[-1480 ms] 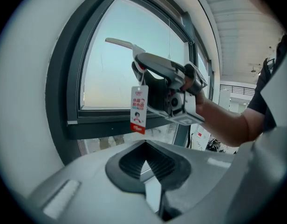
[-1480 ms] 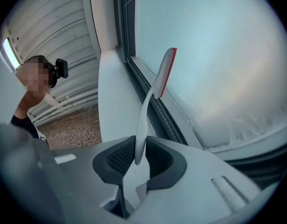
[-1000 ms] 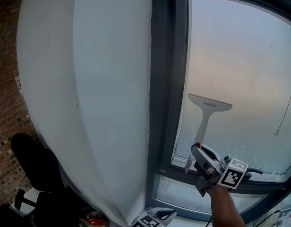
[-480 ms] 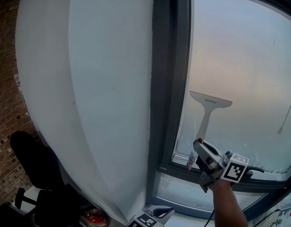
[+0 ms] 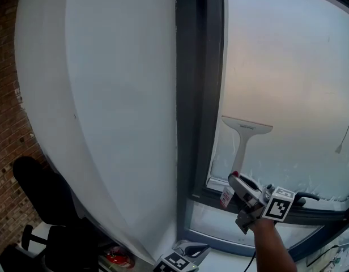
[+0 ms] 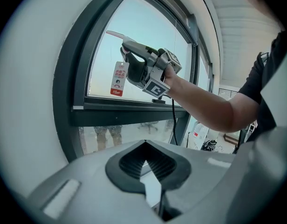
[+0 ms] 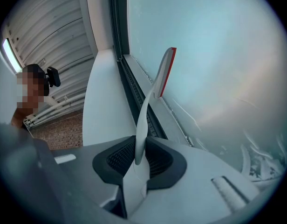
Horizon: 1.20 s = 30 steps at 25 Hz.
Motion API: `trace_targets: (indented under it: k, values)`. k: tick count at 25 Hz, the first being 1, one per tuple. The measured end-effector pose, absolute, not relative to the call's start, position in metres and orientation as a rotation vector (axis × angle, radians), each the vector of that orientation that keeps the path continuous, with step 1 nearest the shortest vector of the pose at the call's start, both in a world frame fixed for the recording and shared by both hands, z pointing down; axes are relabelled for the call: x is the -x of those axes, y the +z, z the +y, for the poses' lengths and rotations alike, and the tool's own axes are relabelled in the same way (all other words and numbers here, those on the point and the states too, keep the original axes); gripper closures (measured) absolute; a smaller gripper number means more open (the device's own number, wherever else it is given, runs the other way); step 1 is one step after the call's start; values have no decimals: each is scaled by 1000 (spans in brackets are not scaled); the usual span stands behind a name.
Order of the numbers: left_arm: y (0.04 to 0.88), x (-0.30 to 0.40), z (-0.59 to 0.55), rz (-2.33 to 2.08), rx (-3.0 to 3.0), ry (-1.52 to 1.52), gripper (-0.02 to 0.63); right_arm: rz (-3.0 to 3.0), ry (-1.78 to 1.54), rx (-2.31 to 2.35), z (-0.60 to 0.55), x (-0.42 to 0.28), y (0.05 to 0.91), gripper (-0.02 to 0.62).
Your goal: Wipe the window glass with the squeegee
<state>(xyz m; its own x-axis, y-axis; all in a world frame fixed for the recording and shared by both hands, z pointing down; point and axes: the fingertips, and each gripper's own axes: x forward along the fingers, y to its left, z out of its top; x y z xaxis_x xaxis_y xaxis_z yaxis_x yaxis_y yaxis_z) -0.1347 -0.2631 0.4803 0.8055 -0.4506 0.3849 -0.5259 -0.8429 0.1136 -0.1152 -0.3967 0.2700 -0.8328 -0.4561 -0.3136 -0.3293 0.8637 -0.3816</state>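
**Two grippers, one squeegee on the pane**

Right gripper (image 7: pixel 136 160) is clamped on the white squeegee (image 5: pixel 243 145) handle. From where I'm watching, the blade sits flat on the lower part of the window glass (image 5: pixel 288 78), near the dark frame (image 5: pixel 200 95). Left gripper (image 6: pixel 144 164) hangs low under the sill, jaws pinched together on nothing.

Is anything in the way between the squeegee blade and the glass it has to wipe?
Nothing visible. The right gripper is shut on the squeegee by its handle, the blade sits at the window glass, and the hanging cord is far off to the right.
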Motion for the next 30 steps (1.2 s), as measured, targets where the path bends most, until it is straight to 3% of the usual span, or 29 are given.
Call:
trace_targets:
  k: [30]
  values:
    - [498, 125, -256, -734, -2739, 551, 606, 2553, -774, 574, -371, 104, 386, 506]
